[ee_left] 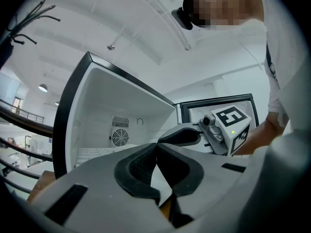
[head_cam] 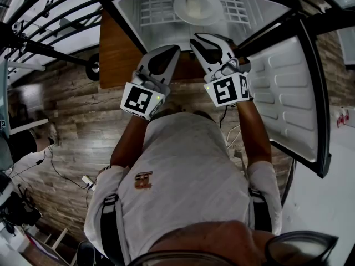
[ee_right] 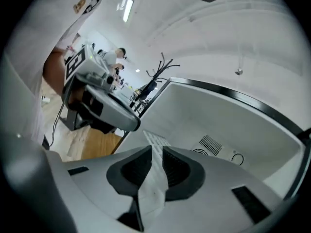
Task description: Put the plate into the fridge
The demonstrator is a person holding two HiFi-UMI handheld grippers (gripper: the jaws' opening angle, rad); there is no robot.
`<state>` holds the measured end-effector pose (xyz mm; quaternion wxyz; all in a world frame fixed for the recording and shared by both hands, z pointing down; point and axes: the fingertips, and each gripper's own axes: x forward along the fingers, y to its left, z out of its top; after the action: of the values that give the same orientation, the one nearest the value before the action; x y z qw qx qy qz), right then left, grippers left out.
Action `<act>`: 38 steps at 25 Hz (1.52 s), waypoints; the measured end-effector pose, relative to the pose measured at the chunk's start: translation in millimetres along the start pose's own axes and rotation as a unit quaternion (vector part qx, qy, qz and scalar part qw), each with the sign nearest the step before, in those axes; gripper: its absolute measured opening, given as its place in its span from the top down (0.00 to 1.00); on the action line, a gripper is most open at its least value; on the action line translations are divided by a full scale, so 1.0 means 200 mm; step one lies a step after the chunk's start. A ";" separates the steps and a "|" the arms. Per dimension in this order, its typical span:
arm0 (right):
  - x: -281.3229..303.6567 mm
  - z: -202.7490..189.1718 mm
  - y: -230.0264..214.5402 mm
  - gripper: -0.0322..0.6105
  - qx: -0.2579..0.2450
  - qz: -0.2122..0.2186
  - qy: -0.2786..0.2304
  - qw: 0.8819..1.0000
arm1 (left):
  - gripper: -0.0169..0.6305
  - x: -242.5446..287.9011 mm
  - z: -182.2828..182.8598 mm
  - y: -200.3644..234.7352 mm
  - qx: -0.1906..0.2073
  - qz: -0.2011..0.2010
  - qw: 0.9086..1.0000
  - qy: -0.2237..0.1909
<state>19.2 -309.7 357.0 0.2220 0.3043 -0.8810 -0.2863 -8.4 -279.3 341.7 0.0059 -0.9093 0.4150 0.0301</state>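
Observation:
A white round plate point(head_cam: 198, 6) lies on the wire shelf point(head_cam: 152, 7) inside the open fridge point(head_cam: 127, 10). Both grippers hover side by side just outside the fridge opening, short of the plate and touching nothing. My left gripper point(head_cam: 172, 50) has its jaws shut, tips together with nothing between them point(ee_left: 156, 144). My right gripper point(head_cam: 206, 37) is to its right, its jaws parted by a narrow gap point(ee_right: 156, 150) that holds nothing. Neither gripper view shows the plate, only the fridge's white interior and back-wall fan point(ee_left: 119, 137).
The fridge door point(head_cam: 288, 93) stands swung open to the right of my right gripper. A brown wooden surface point(head_cam: 116, 51) adjoins the fridge on the left. Cables and a plug point(head_cam: 86, 180) lie on the wood-plank floor at my left.

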 end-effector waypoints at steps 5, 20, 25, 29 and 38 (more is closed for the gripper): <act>-0.05 0.06 0.04 0.86 0.103 -0.001 -0.055 0.993 | 0.95 -0.01 0.01 0.01 -0.001 0.005 1.000 -0.001; -0.12 0.13 0.10 0.90 0.319 -0.003 -0.155 0.935 | 0.95 -0.02 0.00 -0.02 0.000 0.004 1.000 -0.007; -0.15 0.11 0.11 0.90 0.322 -0.011 -0.147 0.935 | 0.95 -0.01 0.00 -0.03 -0.005 0.001 1.000 -0.011; -0.16 0.11 0.07 0.90 0.328 -0.025 -0.159 0.931 | 0.95 0.00 0.00 -0.04 -0.007 0.001 1.000 -0.014; -0.16 0.05 0.09 0.90 0.325 -0.016 -0.137 0.936 | 0.95 0.03 -0.01 -0.04 -0.006 0.004 1.000 -0.010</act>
<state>29.2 -273.6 353.4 -0.0164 0.3319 -0.9428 -0.0264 2.5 -278.1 342.9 0.0042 -0.9074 0.4182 0.0417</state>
